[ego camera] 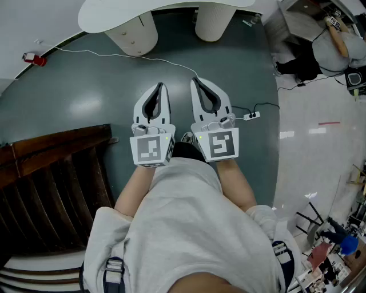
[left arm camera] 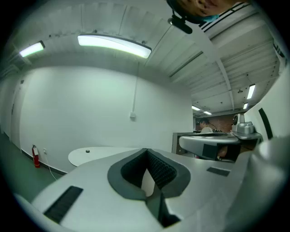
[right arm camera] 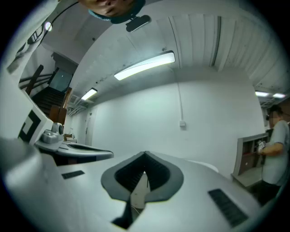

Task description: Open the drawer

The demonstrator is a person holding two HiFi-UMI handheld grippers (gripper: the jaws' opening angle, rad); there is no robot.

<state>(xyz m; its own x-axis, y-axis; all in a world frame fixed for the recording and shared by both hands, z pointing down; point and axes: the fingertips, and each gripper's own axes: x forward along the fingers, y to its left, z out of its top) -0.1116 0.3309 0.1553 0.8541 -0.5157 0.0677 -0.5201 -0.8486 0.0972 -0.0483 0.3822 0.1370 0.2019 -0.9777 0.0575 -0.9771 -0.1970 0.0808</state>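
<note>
A dark teal floor point(ego camera: 86, 91) is seen below, with a dark wooden staircase point(ego camera: 51, 183) at its left and a white worktop point(ego camera: 126, 14) at the far edge. The left gripper point(ego camera: 159, 87) and right gripper point(ego camera: 195, 81) are held level, side by side, each with its jaws closed together on nothing. The drawer is possibly in the cabinet point(right arm camera: 248, 156) well apart at the right; this cannot be told. A cable point(ego camera: 114, 55) is laid near a fire extinguisher point(ego camera: 35, 58).
</note>
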